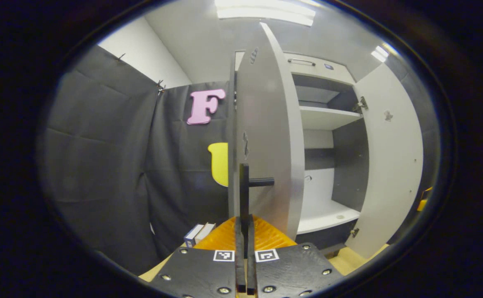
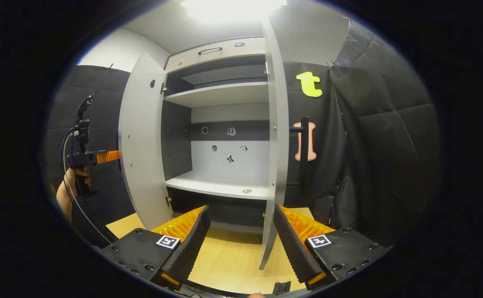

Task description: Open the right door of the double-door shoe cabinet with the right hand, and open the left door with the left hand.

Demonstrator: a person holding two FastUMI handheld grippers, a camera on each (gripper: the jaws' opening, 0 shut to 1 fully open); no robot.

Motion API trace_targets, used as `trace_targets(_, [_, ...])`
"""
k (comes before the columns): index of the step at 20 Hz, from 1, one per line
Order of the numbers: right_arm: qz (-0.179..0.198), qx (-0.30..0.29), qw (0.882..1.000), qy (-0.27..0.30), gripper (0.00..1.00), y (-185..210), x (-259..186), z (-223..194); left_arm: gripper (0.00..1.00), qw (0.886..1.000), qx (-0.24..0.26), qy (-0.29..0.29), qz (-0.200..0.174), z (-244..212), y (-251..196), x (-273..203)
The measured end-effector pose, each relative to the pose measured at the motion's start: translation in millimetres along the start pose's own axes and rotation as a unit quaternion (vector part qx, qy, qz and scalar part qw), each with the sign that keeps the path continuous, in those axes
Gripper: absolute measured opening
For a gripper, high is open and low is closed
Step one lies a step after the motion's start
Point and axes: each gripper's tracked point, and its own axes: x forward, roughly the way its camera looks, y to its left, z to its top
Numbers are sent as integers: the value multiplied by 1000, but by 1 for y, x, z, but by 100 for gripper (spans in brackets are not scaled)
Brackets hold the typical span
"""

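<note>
— What's nearest in the left gripper view?

— The left gripper point(image 1: 244, 248), its two fingers pressed almost together on the dark bar handle point(image 1: 244, 194) of the left door point(image 1: 266, 136). So it is clamped on that handle. The door stands swung out, seen nearly edge-on, and two small boxes point(image 1: 198, 234) lie low down to its left.

— And the other one?

— In the right gripper view the right gripper point(image 2: 241, 240) has its fingers spread wide, gripping nothing. The edge of the right door point(image 2: 275, 157) rises between them, farther off; I cannot tell whether it touches either finger. Its own handle point(image 2: 304, 153) sticks out on the far side.

— Where is the cabinet?

— Straight ahead, standing on the wooden floor point(image 2: 229, 256). The shoe cabinet point(image 2: 220, 124) is open on both sides, its shelves point(image 2: 218, 93) bare, with a drawer front point(image 2: 214, 51) across the top. Off to the left a hand point(image 2: 73, 178) holds the other gripper against the left door.
</note>
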Motion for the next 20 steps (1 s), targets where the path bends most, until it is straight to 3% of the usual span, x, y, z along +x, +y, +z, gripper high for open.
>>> trace_targets(2, [4,1,1000,3,96,3,3,-1,3,999,9,2,32,-3,25,-2])
trace_targets(4, [8,2,1000,6,96,9,8,-3,7,1000,7,-1,30,-3,38,-2])
trace_targets(8, [13,0,1000,11,96,22,17,-5,0,1000,7,-6,12,-4,39,2])
trace_targets(10, [12,2,1000,14,96,28,21,-5,2,1000,-5,-11,6,-4,43,2])
trace_targets(15, [-22,1,1000,-7,96,34,29,2,0,1000,-5,-25,1,-5,53,-3])
trace_targets(16, [-31,-3,999,-17,92,35,30,5,2,1000,-9,-25,-5,-6,54,-7])
trace_targets(17, [-38,-6,999,-22,96,34,30,8,2,1000,-15,-24,-9,-8,54,-10])
trace_targets(20, [-36,-11,999,-36,93,37,25,12,2,1000,-22,-21,3,-12,60,-35])
